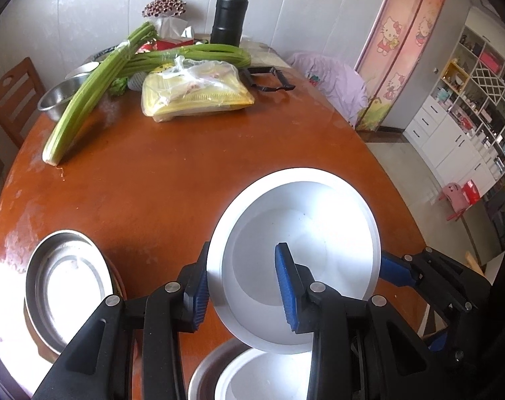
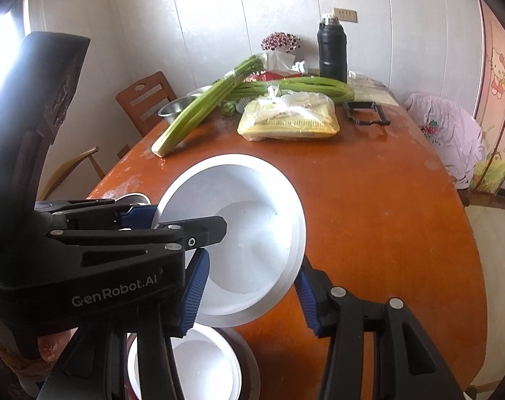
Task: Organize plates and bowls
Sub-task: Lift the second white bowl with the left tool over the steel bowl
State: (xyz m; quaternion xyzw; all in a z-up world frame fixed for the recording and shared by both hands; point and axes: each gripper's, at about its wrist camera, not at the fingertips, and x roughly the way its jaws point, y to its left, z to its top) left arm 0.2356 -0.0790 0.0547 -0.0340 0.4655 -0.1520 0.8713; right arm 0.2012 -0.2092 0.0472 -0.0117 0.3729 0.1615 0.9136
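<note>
Left wrist view: a white bowl hangs in the air, held from both sides.
Far left, a steel plate (image 1: 66, 286) waits on the bench (image 1: 159, 193). The left tongs (image 1: 242, 286) pinch the white bowl (image 1: 305, 233) at its rim, and the right tongs (image 2: 249, 296) pinch it too, above a white dish (image 2: 189, 363) in a steel bowl (image 2: 246, 366). Stacking looks partly done.

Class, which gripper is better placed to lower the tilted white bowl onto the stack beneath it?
Left, probably. The left gripper straddles the white bowl's rim, one pad inside, one outside, and the stack sits right below it. The right gripper reaches the opposite rim; grip unclear.
</note>
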